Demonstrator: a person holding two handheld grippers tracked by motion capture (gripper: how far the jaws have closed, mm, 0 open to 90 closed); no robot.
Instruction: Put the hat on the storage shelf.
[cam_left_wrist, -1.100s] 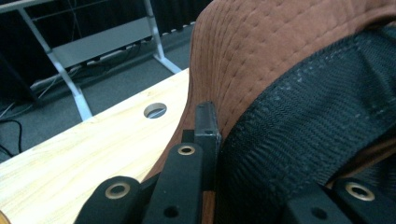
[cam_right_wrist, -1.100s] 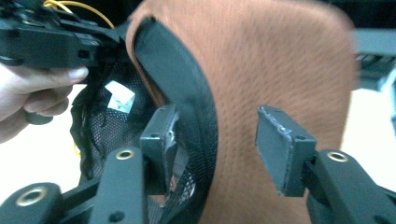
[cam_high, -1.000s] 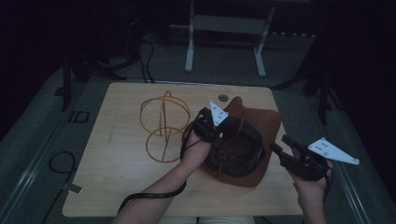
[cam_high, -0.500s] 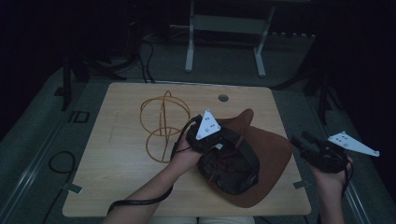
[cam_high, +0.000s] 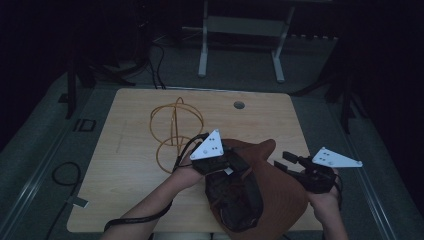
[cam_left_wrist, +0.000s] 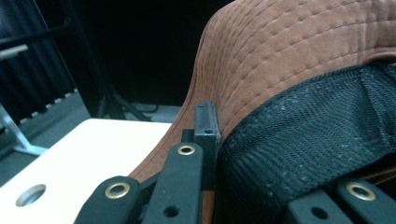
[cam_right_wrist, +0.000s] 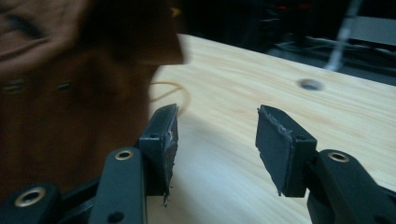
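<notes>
Between the jaws of the left gripper (cam_high: 231, 167) sits the edge of the brown hat (cam_high: 280, 197), where the stitched brim meets the black mesh lining (cam_left_wrist: 303, 154); the jaws are closed on this edge, one pad on the outside fabric and the other on the inner side. The hat is lifted and tilted above the wooden table (cam_high: 130, 170), near the front edge and to the right of the wire stand (cam_high: 175, 132), with its dark inside turned up toward the high view. The right gripper (cam_high: 285, 161) waits just to the right of the hat, its jaws spread apart and holding nothing; in the right gripper view the brown fabric is beside its left jaw, but I cannot tell if it touches. I judge that the main risk is in the single hold: the fabric is soft and only a narrow strip is pinched, so the hat may slide out or swing if the left hand turns quickly. The hanging brim could also sweep against the wire stand, which looks light and open, and push it over or drag it. If the right gripper closes too early, it may catch only a fold of the brim, or the mesh, and then the hat would twist instead of opening. The small round hole (cam_high: 239, 105) at the far side of the table, beyond the stand, plays no part now.
</notes>
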